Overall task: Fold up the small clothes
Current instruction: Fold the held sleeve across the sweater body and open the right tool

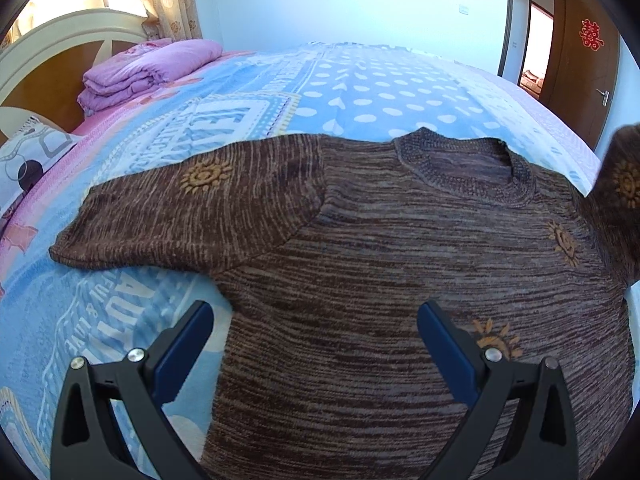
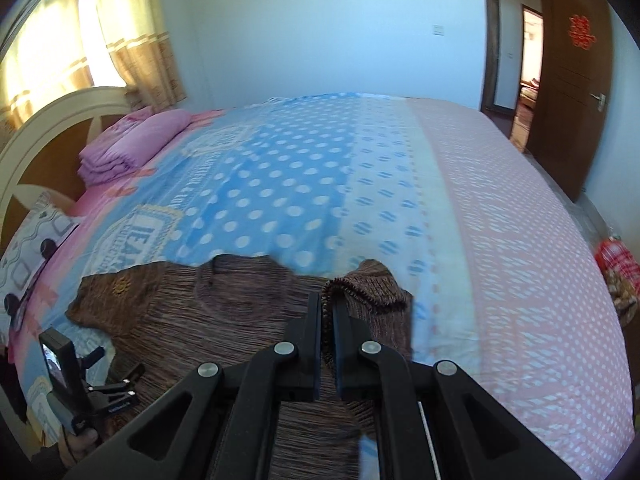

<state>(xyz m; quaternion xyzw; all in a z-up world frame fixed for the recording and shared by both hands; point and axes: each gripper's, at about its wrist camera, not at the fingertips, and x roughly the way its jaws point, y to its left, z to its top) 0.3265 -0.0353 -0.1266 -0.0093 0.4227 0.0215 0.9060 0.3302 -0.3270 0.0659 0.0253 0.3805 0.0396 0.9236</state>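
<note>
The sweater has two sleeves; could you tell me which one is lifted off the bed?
The sleeve clamped in the right gripper is lifted; the other sleeve lies flat, spread on the bedspread, beyond the open left gripper.

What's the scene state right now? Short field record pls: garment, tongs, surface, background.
garment: brown knit sweater, front up, neck away from camera
left sleeve: spread flat on the bedspread
right sleeve: cuff lifted, pinched in the right tongs
left tongs: open, over the sweater body, holding nothing
surface: blue dotted bedspread with a pink side
background: folded purple quilt by the headboard; brown door open
fold progress: no fold laid down yet
</note>
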